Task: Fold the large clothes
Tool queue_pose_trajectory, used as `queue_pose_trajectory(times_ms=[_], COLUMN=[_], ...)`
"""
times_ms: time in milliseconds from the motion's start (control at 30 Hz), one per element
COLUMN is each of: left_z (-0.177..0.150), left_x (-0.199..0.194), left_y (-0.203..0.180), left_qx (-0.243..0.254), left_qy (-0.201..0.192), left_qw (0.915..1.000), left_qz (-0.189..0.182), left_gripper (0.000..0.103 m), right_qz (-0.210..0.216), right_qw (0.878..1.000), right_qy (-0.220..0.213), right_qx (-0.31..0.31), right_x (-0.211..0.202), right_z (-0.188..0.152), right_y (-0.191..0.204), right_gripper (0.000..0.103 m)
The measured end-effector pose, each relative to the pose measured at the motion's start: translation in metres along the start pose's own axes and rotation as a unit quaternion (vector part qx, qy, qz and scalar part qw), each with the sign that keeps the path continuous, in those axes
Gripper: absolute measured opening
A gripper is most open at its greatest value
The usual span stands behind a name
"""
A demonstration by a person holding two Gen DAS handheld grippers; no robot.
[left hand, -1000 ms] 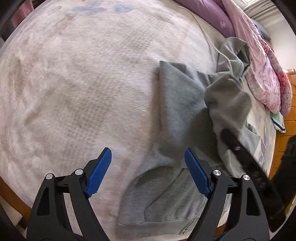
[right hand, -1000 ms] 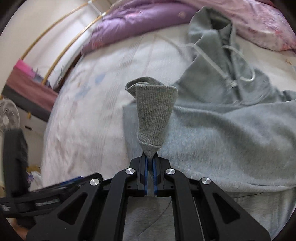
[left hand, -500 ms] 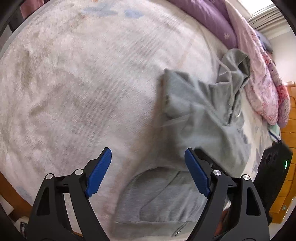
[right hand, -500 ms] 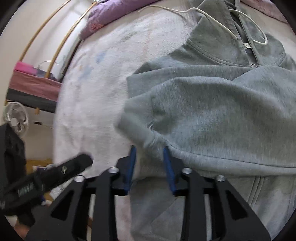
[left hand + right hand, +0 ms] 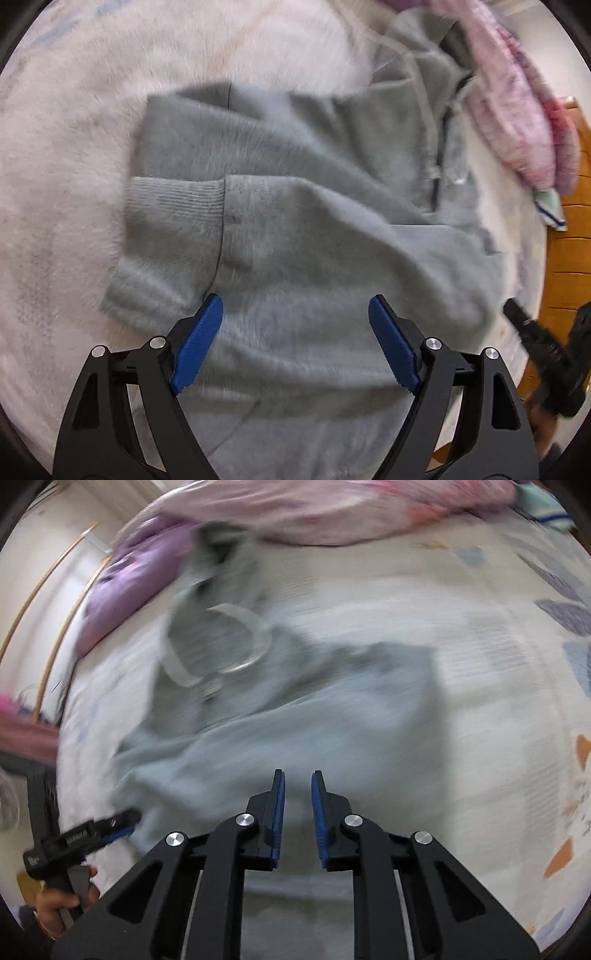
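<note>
Left wrist view is showing you the grey hoodie (image 5: 314,229) lying on the pale bedspread (image 5: 66,166), one sleeve folded across the body so that its ribbed cuff (image 5: 173,221) is sitting at the garment's left edge. Your left gripper (image 5: 295,343) is hanging over the sleeve with its blue pads (image 5: 195,343) spread wide and nothing between them. Right wrist view is blurring with motion; your right gripper (image 5: 297,812) is narrowing its jaws, a small gap is showing between them, and no cloth is caught there. The hood and its white drawstring (image 5: 243,642) are bunching toward the pink quilt (image 5: 332,513) and the purple pillow (image 5: 122,579).

Judging from this, the risks are these. If you are bringing the left gripper down as it is aimed, you are likely pinching only the top sleeve layer, and lifting that would undo the fold. The cuff is overhanging the body's edge slightly, so dragging the garment could pull it askew. The loose drawstring could snag a finger passing near the hood. Your other gripper is also showing at the right edge of the left view, so the two could collide over the hem.
</note>
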State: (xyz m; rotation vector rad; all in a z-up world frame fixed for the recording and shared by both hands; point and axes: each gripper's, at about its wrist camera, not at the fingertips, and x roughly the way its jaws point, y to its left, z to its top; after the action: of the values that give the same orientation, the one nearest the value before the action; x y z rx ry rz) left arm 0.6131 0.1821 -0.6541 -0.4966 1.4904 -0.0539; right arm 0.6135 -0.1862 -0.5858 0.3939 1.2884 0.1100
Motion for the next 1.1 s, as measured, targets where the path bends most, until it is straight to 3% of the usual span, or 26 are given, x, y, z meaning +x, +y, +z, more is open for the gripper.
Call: queue_pose_trajectory(times_ms=[100, 133, 200, 300, 367, 533, 567, 633, 700, 767, 800, 833, 1100], left_z=[0.008, 0.01, 0.013, 0.016, 0.018, 0.027, 0.029, 0.04, 0.059, 0.085, 0.101, 0.114, 0.224], left_x=[0.02, 0.023, 0.026, 0.027, 0.027, 0.014, 0.005, -0.017, -0.036, -0.047, -0.048, -0.045, 0.007], left_y=[0.001, 0.0, -0.001, 0.005, 0.01, 0.011, 0.01, 0.001, -0.013, -0.029, -0.038, -0.044, -0.139], left_qx=[0.007, 0.01, 0.008, -0.015, -0.024, -0.026, -0.029, -0.018, 0.007, 0.03, 0.04, 0.047, 0.15], left_qy=[0.014, 0.015, 0.019, 0.019, 0.021, 0.06, 0.065, 0.067, 0.051, 0.025, 0.015, 0.028, 0.0], left_qw=[0.9998, 0.9997, 0.9995, 0.9996, 0.9995, 0.9976, 0.9968, 0.9948, 0.9944, 0.9949, 0.9941, 0.9936, 0.9879], left_qz=[0.015, 0.018, 0.023, 0.012, 0.002, -0.02, -0.036, -0.074, -0.092, -0.093, -0.1, -0.099, -0.04], left_gripper=[0.082, 0.082, 0.082, 0.082, 0.083, 0.083, 0.083, 0.083, 0.083, 0.085, 0.085, 0.086, 0.086], right_qz=[0.003, -0.01, 0.005, -0.02, 0.017, 0.006, 0.01, 0.022, 0.058, 0.067, 0.075, 0.08, 0.112], right_qw=[0.998, 0.997, 0.997, 0.998, 0.994, 0.992, 0.993, 0.993, 0.993, 0.994, 0.994, 0.994, 0.992], right_qy=[0.061, 0.077, 0.079, 0.056, 0.07, 0.118, 0.115, 0.109, 0.095, 0.083, 0.075, 0.07, 0.038], right_qx=[0.012, 0.002, 0.007, 0.036, 0.082, 0.032, 0.033, 0.03, 0.032, 0.028, 0.028, 0.028, 0.052], right_x=[0.035, 0.046, 0.053, 0.051, 0.058, 0.056, 0.049, 0.034, 0.023, 0.025, 0.03, 0.037, 0.098], right_z=[0.011, 0.012, 0.013, 0.018, 0.019, 0.033, 0.039, 0.05, 0.07, 0.094, 0.108, 0.121, 0.221], right_y=[-0.032, -0.04, -0.049, -0.064, -0.082, -0.065, -0.06, -0.05, -0.039, -0.03, -0.024, -0.019, 0.031], right_gripper=[0.0, 0.0, 0.0, 0.0, 0.0, 0.0, 0.007, 0.009, 0.016, 0.036, 0.04, 0.042, 0.046])
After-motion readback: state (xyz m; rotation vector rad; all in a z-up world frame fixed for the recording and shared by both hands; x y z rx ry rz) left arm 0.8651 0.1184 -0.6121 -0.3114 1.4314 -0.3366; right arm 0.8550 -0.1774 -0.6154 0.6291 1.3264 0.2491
